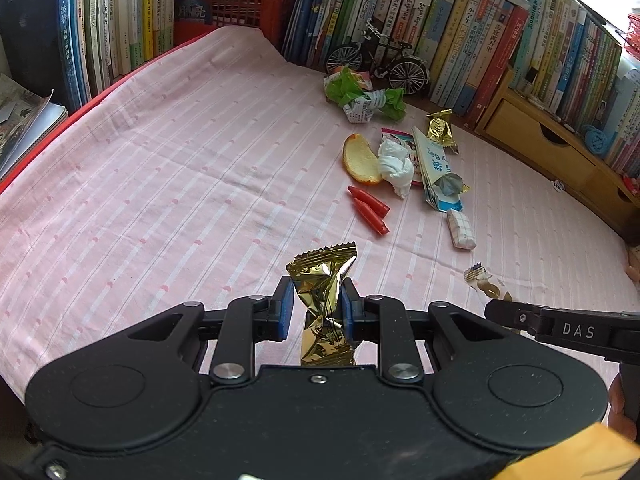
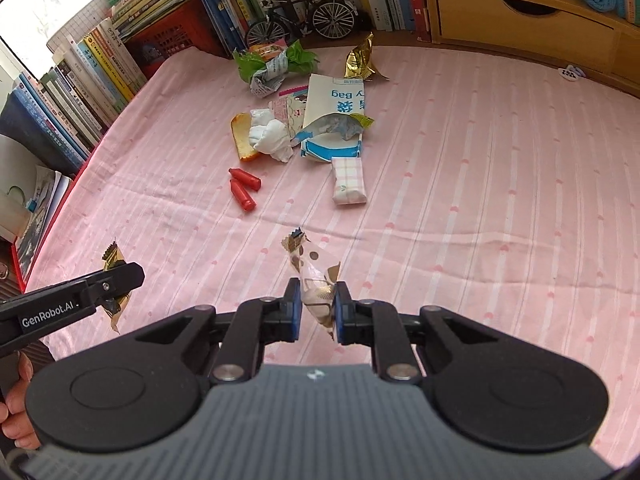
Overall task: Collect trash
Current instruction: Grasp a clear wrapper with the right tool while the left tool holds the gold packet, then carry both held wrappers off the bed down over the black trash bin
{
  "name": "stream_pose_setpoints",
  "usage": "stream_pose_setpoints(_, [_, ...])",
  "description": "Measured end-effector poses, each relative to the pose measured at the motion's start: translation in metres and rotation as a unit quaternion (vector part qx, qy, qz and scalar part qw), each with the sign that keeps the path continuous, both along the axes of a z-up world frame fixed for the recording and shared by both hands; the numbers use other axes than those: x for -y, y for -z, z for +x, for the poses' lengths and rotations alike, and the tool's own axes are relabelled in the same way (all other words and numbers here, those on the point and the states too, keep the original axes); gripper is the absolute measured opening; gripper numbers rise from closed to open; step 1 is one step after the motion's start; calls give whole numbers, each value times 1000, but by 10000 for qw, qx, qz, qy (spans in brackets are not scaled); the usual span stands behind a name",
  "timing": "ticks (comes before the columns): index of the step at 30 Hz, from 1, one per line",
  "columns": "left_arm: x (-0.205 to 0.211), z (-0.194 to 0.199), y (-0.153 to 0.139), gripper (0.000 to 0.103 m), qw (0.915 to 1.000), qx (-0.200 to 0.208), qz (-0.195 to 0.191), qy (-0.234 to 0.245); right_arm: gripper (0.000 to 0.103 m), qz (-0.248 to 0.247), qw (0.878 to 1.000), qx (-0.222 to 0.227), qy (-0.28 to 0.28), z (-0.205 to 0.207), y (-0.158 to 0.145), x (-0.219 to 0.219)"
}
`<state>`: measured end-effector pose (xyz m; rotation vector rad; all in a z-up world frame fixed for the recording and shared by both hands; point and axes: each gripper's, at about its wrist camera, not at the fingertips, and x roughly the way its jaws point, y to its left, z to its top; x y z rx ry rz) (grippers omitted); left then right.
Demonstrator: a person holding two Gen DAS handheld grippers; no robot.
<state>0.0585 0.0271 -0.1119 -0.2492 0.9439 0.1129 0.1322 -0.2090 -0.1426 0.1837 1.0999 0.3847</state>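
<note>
At the bottom centre of the left wrist view, the left tool (image 1: 314, 312) is closed on a crumpled gold wrapper (image 1: 324, 300) that stands upright between its blue pads. At the bottom centre of the right wrist view, the right tool (image 2: 316, 312) is clamped on a clear wrapper with brown dots (image 2: 314, 280), tilted toward the upper left. Both are held above a table covered by a pink striped cloth (image 1: 160, 184), which fills the middle of each frame.

Past the tools, in the centre of the frame, lie two red caps (image 2: 244, 188) side by side and one checked tissue pack (image 2: 348, 180). Just beyond them sit one orange peel (image 2: 242, 136), one white tissue wad (image 2: 270, 136) touching it, and one white and blue paper bag (image 2: 332, 120). Farther up are one second gold wrapper (image 2: 360, 62) and one green crumpled wrapper (image 2: 276, 64).

Along the top of both frames stand rows of books (image 1: 460, 32), one red crate (image 1: 236, 8), one model bicycle (image 2: 300, 20) and, at the upper right, a wooden drawer unit (image 2: 528, 24).
</note>
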Motion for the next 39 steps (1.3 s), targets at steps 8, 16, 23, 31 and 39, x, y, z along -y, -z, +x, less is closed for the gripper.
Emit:
stream_pose_setpoints(8, [-1, -31, -14, 22, 9994, 142, -43, 297, 20, -83, 9995, 243, 174, -34, -22, -6])
stream_pose_setpoints(16, [-10, -71, -43, 22, 9975, 418, -53, 562, 20, -167, 9979, 426, 467, -86, -48, -10])
stream_pose_setpoints(23, [-26, -114, -66, 22, 9957, 630, -56, 676, 20, -226, 9965, 587, 559, -135, -68, -22])
stream_pose_setpoints(31, [-49, -169, -67, 22, 9954, 634, -66, 708, 20, -292, 9959, 709, 486, -184, -82, -45])
stream_pose_setpoints(39, [-74, -216, -52, 22, 9966, 448, -26, 697, 20, -306, 9970, 612, 371, -227, -75, -70])
